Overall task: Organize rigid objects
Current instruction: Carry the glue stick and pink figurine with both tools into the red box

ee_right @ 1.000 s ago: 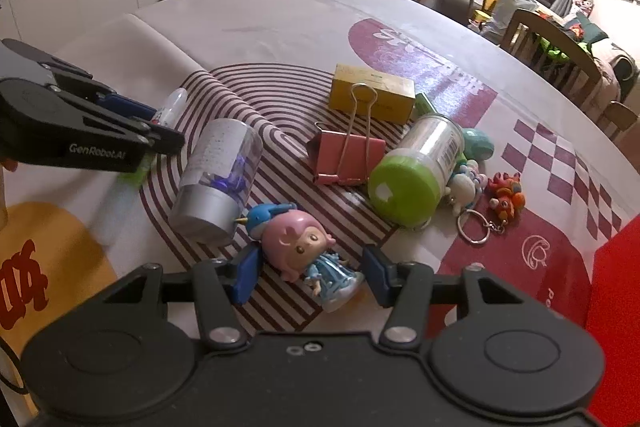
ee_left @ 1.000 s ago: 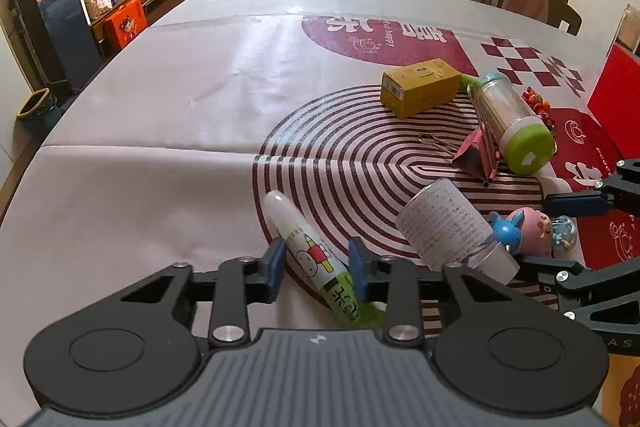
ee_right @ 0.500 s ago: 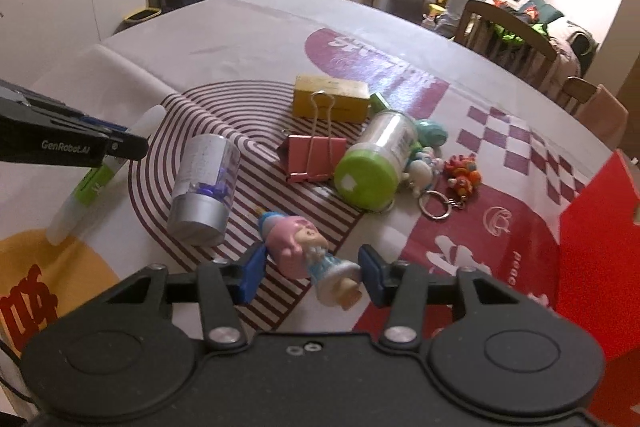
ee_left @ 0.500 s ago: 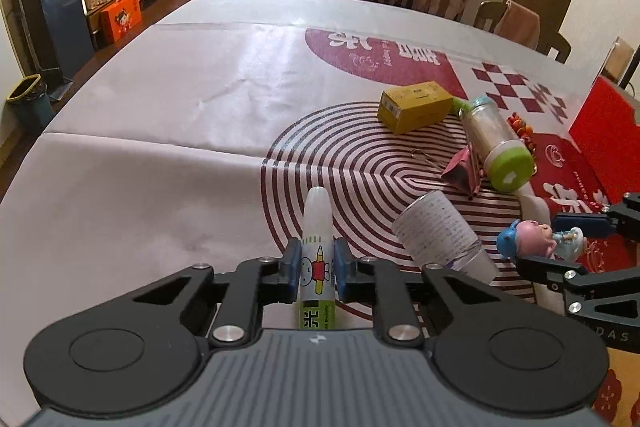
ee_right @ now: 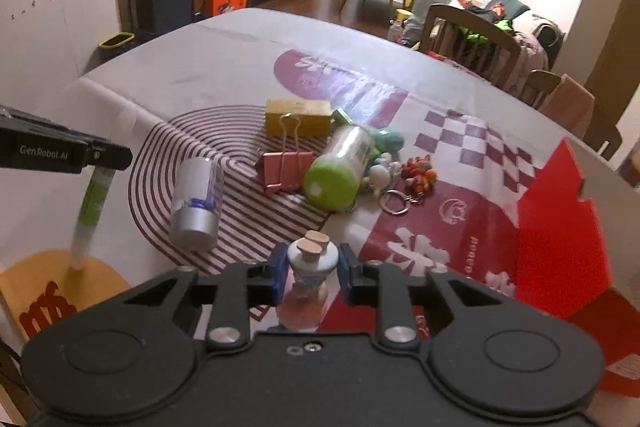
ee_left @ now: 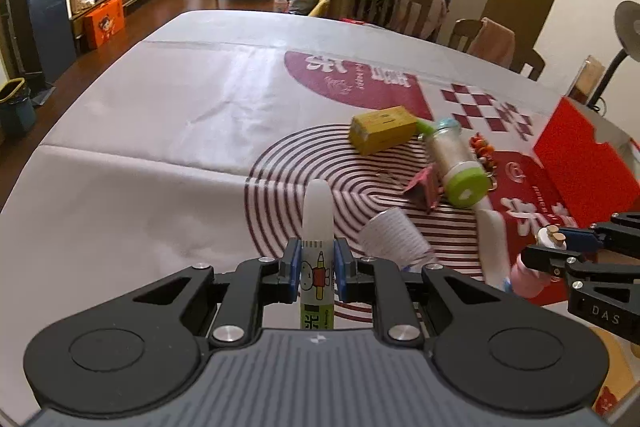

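one box, one clip, two jars ahead; left gripper clamps glue stick, right gripper just closed on doll (both lifted).

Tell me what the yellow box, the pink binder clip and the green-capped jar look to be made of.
Yellow box: likely printed cardboard, matte, with crisp folded edges.
Pink binder clip: seemingly painted sheet metal with bare wire handles that glint.
Green-capped jar: clear glossy body, plastic or glass, I cannot tell which; the cap looks like smooth opaque plastic.
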`<state>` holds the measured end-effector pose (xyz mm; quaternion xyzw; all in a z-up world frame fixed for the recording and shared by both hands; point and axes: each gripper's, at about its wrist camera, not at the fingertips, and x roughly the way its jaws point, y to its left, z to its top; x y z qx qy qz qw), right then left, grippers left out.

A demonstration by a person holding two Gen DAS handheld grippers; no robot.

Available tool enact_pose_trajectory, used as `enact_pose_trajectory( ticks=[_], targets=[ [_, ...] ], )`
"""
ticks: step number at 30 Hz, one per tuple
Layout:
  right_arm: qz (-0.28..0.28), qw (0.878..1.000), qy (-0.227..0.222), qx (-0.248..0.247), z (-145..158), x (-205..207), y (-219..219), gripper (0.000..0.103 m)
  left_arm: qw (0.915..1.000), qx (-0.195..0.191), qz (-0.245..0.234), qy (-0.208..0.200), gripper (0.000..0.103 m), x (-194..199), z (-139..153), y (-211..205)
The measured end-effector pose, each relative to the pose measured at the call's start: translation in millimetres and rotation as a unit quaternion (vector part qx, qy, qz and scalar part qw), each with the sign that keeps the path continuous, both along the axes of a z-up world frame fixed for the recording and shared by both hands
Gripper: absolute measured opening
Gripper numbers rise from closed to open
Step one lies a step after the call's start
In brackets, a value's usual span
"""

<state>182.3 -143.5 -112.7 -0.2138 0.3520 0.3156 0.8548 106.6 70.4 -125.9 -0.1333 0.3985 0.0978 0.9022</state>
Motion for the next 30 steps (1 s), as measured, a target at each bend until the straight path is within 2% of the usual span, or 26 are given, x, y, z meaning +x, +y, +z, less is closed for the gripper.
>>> enact_pose_trajectory(
  ticks=[6,13,19,25,30],
  targets=[
    [-0.016,1.0,-0.019,0.009,22,-7,-14,0.025,0.9996,-0.019,-0.017,-0.015,0.017,1,20,-6],
    [-0.043,0.998,-0.048,0.025,64,-8,-39,0.025,0.9968,-0.05,-0.053,-0.032,0.017,12,51,-22],
    [-0.078,0.994,-0.072,0.041,96,5,-74,0.025,0.9926,-0.049,-0.097,-0.056,0.017,25,83,-47],
    [-0.115,0.988,-0.095,0.046,114,31,-123,0.025,0.9855,-0.052,-0.143,-0.074,0.017,50,110,-88],
    [-0.129,0.985,-0.103,0.04,113,55,-167,0.025,0.9793,-0.06,-0.176,-0.079,0.017,75,125,-135]
  ],
)
